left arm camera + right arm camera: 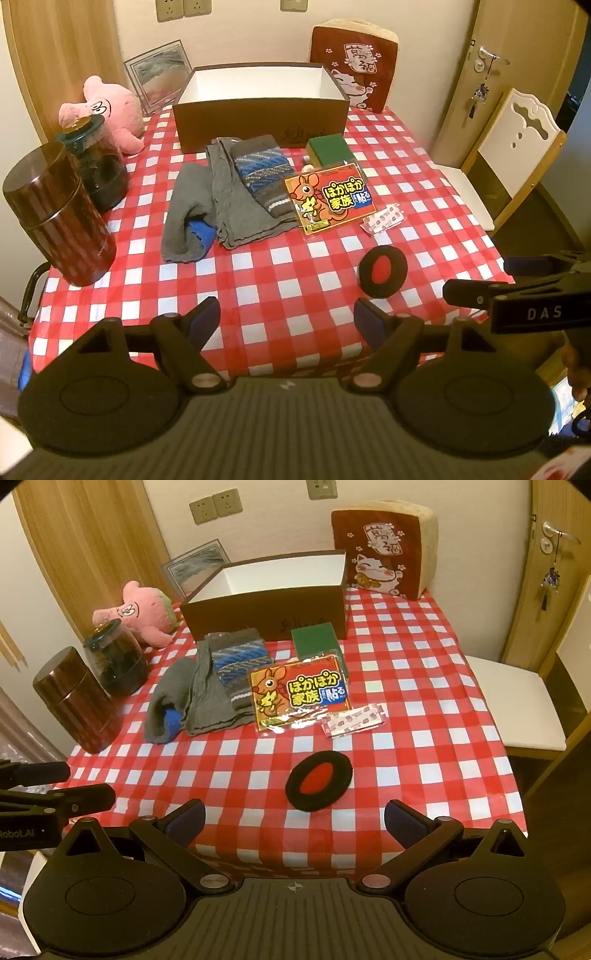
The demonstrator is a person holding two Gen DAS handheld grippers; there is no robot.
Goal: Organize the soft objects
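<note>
Left gripper (286,319) open, empty; round pad (383,271) near, box (258,118) beyond.

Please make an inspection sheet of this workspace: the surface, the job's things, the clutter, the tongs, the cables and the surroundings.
Surface: table under a red and white checked cloth.
Job's things: open box, empty as far as visible; grey cloths and a patterned knit in front of it; green sponge; black and red round pad nearest; pink plush at left; cat cushion behind.
Clutter: warmer pack, small sachets, brown canister, lidded jar, picture frame.
Tongs: left tongs open, empty; right tongs open, empty.
Cables: nothing seen.
Surroundings: white chair, door, wall sockets.
</note>
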